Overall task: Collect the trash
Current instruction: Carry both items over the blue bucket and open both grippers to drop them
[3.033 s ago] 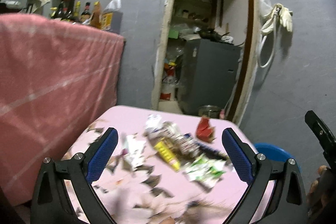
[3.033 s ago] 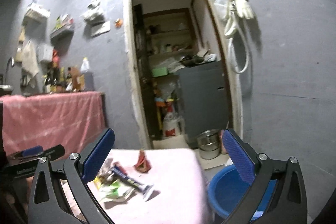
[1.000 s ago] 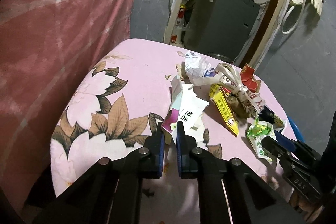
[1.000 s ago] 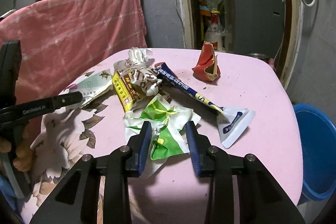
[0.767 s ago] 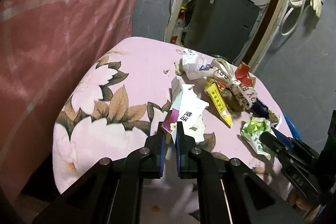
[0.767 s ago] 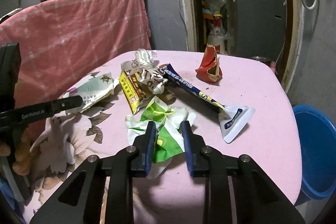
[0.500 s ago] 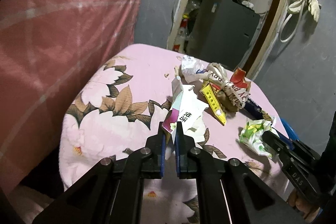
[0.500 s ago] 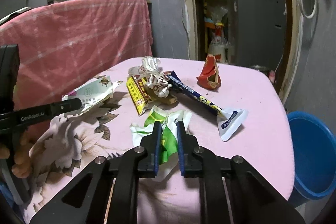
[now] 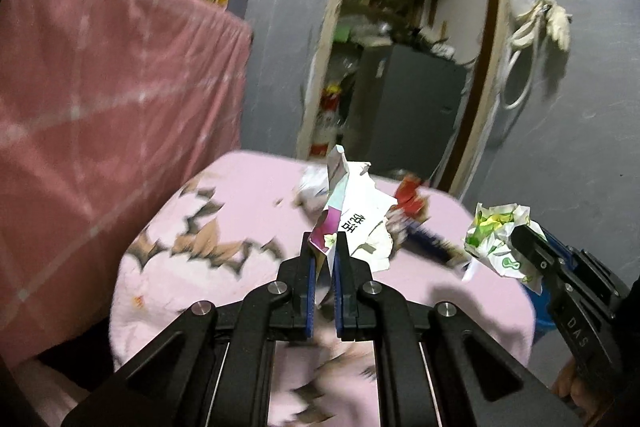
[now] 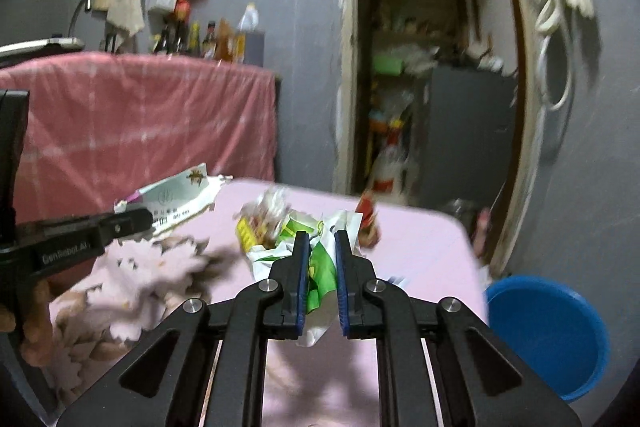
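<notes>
Both wrappers have come up off the pink flowered tablecloth (image 9: 248, 195) since half a second ago, when they still lay on it. At the left, the left gripper (image 9: 323, 247) has its blue pads pressed together on the corner of the torn white paper packet (image 9: 354, 217), which stands up above the cloth. Behind it on the table lies the remaining litter, blurred: a yellow wrapper (image 10: 246, 233), a red wrapper (image 9: 408, 195) and a dark blue tube (image 9: 426, 241). Further right, the right gripper (image 10: 319, 245) pinches the crumpled green-and-white wrapper (image 10: 320, 263) between its nearly closed pads, holding it over the table. At the far right a blue bucket (image 10: 548, 331) stands on the floor beside the table's edge.
</notes>
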Available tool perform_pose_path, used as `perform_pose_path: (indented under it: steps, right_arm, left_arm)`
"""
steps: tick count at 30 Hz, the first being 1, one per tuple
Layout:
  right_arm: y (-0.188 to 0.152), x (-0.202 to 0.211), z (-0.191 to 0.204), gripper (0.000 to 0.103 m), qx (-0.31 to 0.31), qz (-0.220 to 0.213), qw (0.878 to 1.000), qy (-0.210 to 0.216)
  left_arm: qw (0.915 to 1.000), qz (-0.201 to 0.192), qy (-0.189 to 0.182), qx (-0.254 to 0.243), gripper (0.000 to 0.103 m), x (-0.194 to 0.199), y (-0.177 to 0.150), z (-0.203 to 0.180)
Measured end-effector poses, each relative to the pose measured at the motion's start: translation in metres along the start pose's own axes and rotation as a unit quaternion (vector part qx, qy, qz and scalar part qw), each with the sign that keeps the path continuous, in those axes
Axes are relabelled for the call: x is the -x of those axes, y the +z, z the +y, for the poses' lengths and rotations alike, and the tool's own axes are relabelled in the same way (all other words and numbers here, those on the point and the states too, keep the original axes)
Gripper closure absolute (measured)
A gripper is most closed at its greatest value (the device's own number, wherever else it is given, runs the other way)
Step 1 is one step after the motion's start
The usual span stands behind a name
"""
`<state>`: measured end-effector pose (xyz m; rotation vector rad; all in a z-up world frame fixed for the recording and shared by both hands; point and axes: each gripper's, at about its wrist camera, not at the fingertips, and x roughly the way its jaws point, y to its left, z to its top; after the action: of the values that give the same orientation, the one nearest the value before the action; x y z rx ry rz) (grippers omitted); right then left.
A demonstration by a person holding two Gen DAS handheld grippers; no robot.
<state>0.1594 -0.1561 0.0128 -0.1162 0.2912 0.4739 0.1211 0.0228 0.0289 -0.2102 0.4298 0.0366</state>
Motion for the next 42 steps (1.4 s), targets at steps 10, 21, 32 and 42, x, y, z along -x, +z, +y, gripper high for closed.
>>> perform_pose_path:
  steps: [10, 21, 32, 42]
  right_arm:
    - [0.023, 0.037, -0.044, 0.093, -0.005, -0.087, 0.992, -0.092]
    - [0.028, 0.072, -0.114, 0.093, -0.017, -0.132, 0.97, -0.201]
    - [0.003, 0.078, -0.191, 0.093, -0.079, -0.089, 0.96, -0.255]
    - [-0.019, 0.065, -0.226, 0.09, -0.115, -0.034, 0.959, -0.258]
  left_arm:
    - [0.9944, -0.076, -0.068, -0.03, 0.098, -0.009, 0.023, -0.072]
    - [0.9845, -0.111, -0.13, -0.039, 0.098, -0.047, 0.033, -0.167]
    - [0.9806, -0.056, -0.17, -0.079, 0.098, -0.096, 0.013, -0.244]
    - [0.978, 0.051, -0.184, -0.084, 0.096, -0.146, -0.006, -0.274]
